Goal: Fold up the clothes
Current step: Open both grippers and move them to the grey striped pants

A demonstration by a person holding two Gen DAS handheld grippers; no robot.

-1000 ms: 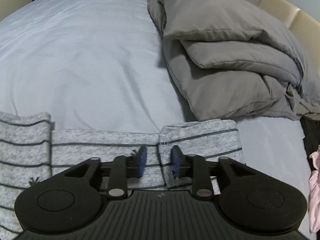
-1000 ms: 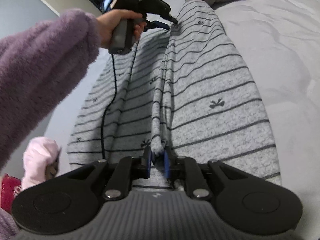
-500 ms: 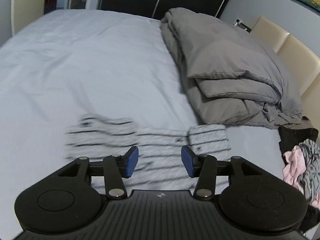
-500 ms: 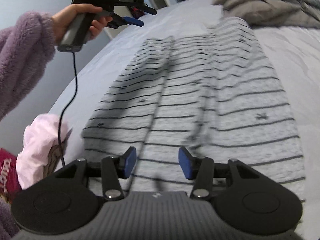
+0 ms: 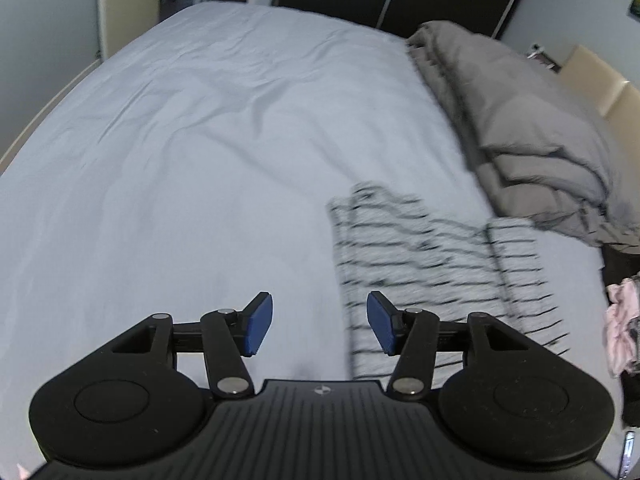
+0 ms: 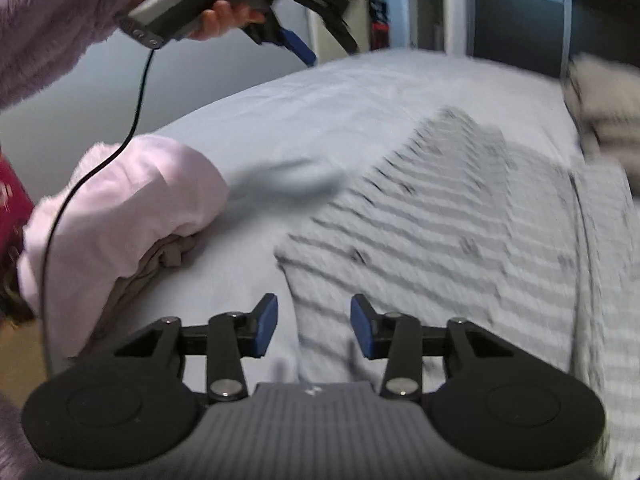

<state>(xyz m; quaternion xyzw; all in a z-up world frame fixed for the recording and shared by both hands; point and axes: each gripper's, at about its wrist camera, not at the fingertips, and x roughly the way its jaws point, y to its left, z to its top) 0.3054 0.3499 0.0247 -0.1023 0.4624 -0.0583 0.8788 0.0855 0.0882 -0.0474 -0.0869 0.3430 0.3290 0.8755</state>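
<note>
Nearest the right wrist camera, the right gripper (image 6: 314,326) hangs over the bed with its blue-padded jaws spread apart and nothing between them; its left pad sits above bare sheet and its right pad above the near edge of the striped garment (image 6: 460,232). Up in the top left corner of that view, a hand (image 6: 218,8) in a fuzzy purple sleeve (image 6: 52,20) grips the handle of the other tool, raised well clear of the bed, with a black cable (image 6: 132,128) trailing down from it. From its own camera the left gripper (image 5: 319,322) is likewise released, jaws wide and empty, held above the sheet (image 5: 200,140) just left of the garment's edge.

That garment, pale grey with thin dark stripes (image 5: 432,256), lies spread flat on the bed, toward the right side in both views; a lengthwise fold or seam line runs along its right part. Motion blur softens it, so finer detail cannot be told. Beside it to the left in the right wrist view sits a pink bundle of clothes (image 6: 132,208) over something brownish. Farther off, a folded grey duvet (image 5: 520,128) rests against the headboard side, just beyond the garment's far end.
</note>
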